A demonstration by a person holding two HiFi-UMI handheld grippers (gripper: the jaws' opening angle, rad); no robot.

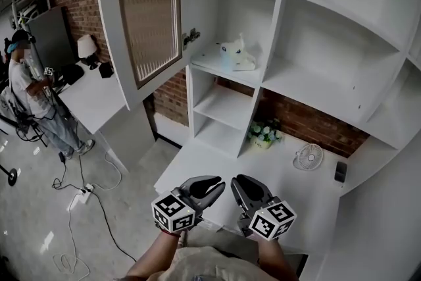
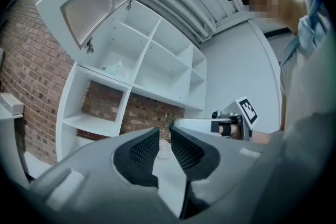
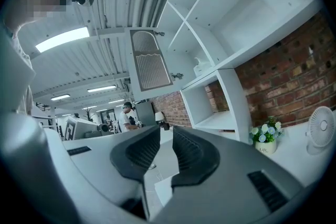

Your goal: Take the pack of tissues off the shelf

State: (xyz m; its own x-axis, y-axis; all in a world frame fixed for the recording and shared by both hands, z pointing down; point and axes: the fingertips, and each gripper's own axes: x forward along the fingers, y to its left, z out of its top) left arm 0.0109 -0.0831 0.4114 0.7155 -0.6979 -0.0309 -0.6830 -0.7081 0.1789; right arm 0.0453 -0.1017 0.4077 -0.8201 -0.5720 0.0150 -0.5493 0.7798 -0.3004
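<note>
- At the far left of the head view, I see a person (image 1: 31,85) standing beside a white counter, well apart from the shelf unit (image 1: 283,10).
- Next comes the cabinet door (image 1: 148,10), with a ribbed pane, standing swung open.
- I read the left gripper (image 1: 217,184) as low over the front of the desk (image 1: 197,164). In its own view (image 2: 164,136) the jaws stand a narrow gap apart, with nothing between the pads.
- I find the pack of tissues (image 1: 237,56) lying on the shelf in the compartment just right of the open door. It is a soft, pale white-and-blue pack, and a white tissue stands up from its top. The right gripper view shows it as a small white shape (image 3: 201,67). It is well apart from both grippers.
- I read the right gripper (image 1: 238,182) as just beside the left one. Its own view (image 3: 167,134) shows the jaws narrowly apart and empty.
- On the desk to the right stand a pot of flowers (image 1: 264,133), a small white fan (image 1: 308,156) and a dark device (image 1: 340,172).
</note>
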